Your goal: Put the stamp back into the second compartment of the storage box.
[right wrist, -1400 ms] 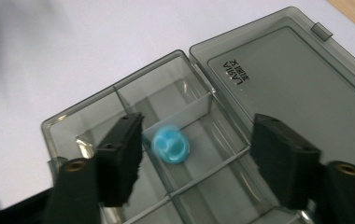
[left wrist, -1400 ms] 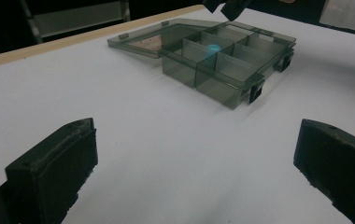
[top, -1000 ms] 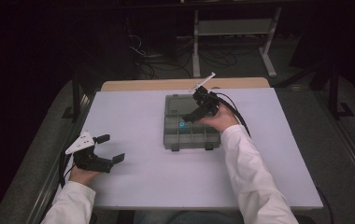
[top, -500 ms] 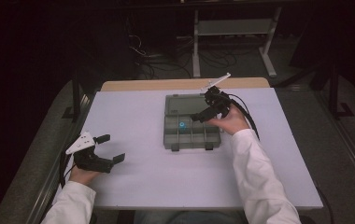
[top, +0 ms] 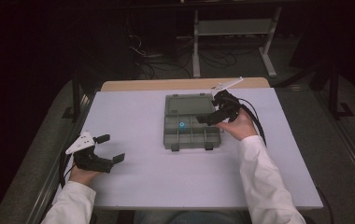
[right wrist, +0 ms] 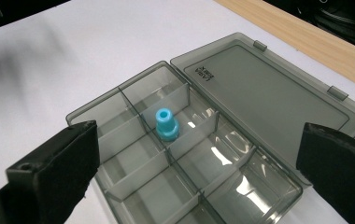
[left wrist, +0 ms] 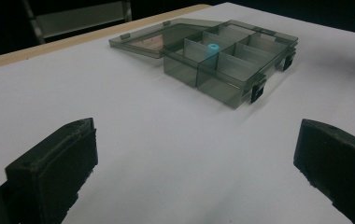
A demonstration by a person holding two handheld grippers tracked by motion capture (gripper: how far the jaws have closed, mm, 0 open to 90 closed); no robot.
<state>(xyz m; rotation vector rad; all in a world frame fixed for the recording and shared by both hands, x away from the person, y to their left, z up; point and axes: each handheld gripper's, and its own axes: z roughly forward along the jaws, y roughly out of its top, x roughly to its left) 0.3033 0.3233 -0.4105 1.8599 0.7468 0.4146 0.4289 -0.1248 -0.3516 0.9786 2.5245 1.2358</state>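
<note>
- two hand-held grippers work a white table (top: 133, 191) where a smoky grey organiser box (top: 192, 138) lies open, its lid (top: 188, 103) folded flat toward the far edge.
- one small blue plastic piece (right wrist: 166, 125) stands upright in a middle compartment of the box, against the dividers — it also shows as a blue dot (top: 182, 125) from above.
- the right gripper (top: 211, 115) hovers at the box's right side, jaws spread wide and empty, the blue piece between them in its own view but lower and farther off.
- the left gripper (top: 111, 149) rests near the table's left edge, well apart from the box, jaws likewise wide and holding nothing.
- judged from this, the step in hand is either a pick of the blue piece or a pull-back from it; the pictures do not settle which.
- for a clean pick, the jaws would do best to come straight down over the piece, lined up along the free length of its compartment so neither jaw fouls a divider.
- a gentle close low on the wider base seems wiser than on the narrow top — the piece looks light and apt to tip.
- the box is unheld, so a sideways nudge could slide it; the left gripper could steady the near edge.
</note>
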